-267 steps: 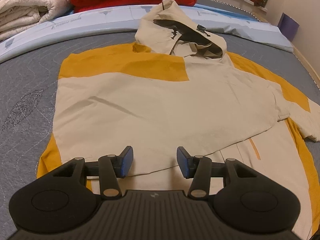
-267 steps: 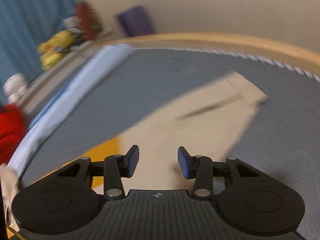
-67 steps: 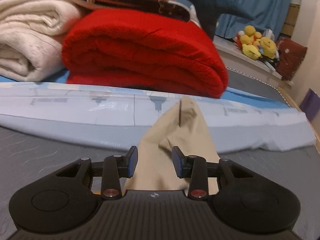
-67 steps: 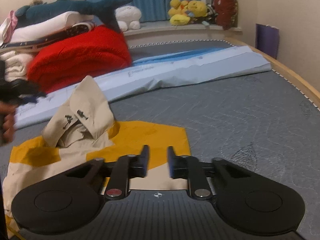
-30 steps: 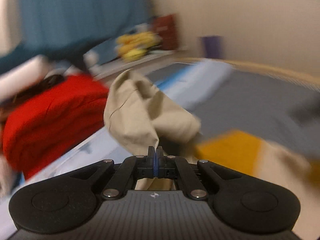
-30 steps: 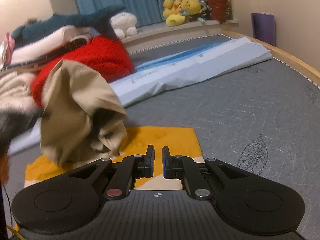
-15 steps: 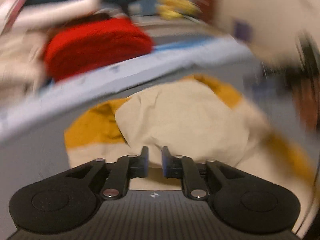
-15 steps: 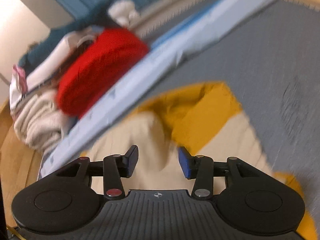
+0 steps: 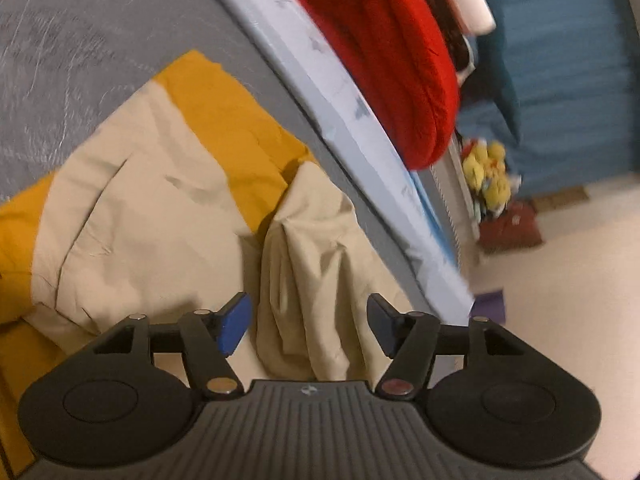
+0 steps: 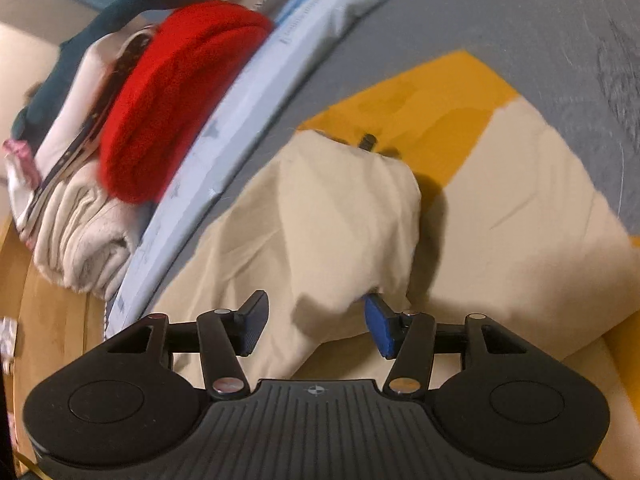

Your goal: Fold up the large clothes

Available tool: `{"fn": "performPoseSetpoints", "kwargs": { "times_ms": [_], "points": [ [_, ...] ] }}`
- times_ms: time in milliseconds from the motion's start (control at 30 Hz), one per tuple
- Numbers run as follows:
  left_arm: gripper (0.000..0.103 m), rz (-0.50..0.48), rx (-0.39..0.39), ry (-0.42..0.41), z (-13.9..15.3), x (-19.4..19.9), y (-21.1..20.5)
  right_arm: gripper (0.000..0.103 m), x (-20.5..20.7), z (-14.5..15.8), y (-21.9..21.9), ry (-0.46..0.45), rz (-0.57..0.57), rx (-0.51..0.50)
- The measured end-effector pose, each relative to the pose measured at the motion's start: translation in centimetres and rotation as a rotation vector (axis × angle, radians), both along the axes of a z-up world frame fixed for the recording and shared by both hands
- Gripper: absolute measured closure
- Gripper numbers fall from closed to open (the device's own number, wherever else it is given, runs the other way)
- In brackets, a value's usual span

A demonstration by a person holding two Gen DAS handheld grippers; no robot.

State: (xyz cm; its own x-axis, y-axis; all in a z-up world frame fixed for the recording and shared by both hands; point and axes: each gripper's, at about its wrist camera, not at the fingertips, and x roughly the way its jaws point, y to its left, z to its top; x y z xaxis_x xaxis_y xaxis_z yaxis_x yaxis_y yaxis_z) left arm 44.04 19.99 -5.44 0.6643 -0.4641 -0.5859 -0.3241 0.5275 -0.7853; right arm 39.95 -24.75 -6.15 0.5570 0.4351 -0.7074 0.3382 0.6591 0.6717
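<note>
Left wrist: creased beige-and-mustard jacket (image 9: 132,216), puffed hood (image 9: 316,248).

Beige-and-mustard jacket (image 9: 132,220), grey quilted bedspread (image 9: 92,20), red blanket (image 9: 400,60).

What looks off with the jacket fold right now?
The hood lies bunched and creased on the beige-and-yellow jacket, not flat. Both the left gripper and right gripper are open, holding nothing.

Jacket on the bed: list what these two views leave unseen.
- Jacket: lower body and hem, cut off by the frame edge and hidden behind the left hand-held gripper.
- Hood opening: folded under, right wrist view.
- Drawcord toggle: blurred, too small.
</note>
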Motion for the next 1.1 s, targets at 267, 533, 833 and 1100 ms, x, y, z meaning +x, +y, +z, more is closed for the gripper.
{"fn": "performPoseSetpoints", "kwargs": {
  "times_ms": [267,533,833,1100],
  "points": [
    [0.036,0.03,-0.082,0.017,-2.8,1.2,0.1,0.076,-0.1,-1.4,0.5,0.014,-0.034,-0.017],
    [0.087,0.013,-0.112,0.0,-4.8,2.6,-1.5,0.102,0.0,-0.9,0.1,-0.08,-0.038,0.031],
    [0.102,-0.091,0.065,-0.336,3.0,1.6,-0.9,0.103,-1.6,1.5,-1.7,-0.311,-0.111,0.307],
    [0.097,-0.398,0.435,0.16,-4.2,2.0,-6.0,0.098,-1.0,-4.6,0.1,0.22,-0.027,-0.058]
  ]
}}
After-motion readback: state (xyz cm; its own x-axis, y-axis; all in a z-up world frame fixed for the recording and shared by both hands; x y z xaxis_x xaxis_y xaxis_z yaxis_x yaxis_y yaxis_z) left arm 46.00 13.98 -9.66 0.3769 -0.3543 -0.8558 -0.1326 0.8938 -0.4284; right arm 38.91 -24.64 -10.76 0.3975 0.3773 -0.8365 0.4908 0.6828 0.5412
